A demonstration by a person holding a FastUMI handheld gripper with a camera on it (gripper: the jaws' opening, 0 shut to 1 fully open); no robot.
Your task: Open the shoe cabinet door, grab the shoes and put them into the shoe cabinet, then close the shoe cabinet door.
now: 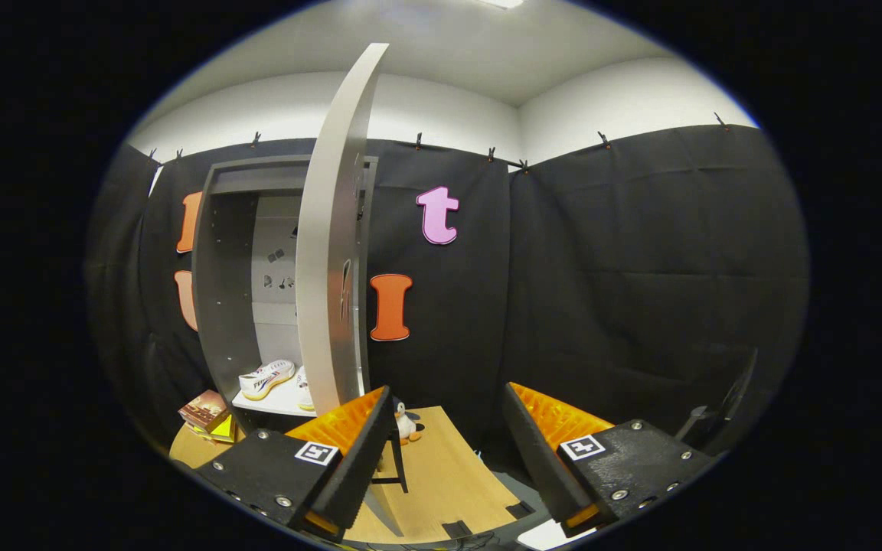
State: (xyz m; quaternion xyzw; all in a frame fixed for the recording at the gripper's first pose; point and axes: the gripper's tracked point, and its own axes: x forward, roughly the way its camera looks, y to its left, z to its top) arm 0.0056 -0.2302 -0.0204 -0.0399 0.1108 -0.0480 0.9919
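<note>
- The shoes (pixel 266 379) sit inside the cabinet (pixel 223 291), on its low white shelf. One shoe shows well; the other peeks out behind the door.
- So the putting-in part looks done. What is left, I think, is to shut the door.
- The door (pixel 330 252) stands open, edge-on to you. It is tall and runs straight up and down.
- The door is ahead of your claw (pixel 447 428) and a bit to its left. Its bottom edge drops just behind the left finger.
- Your claw is wide apart and holds nothing.
- You will likely need to push the door from its right side, away toward the cabinet.
- A small toy penguin (pixel 406 422) sits on the wooden table (pixel 449 474) near the door's foot.
</note>
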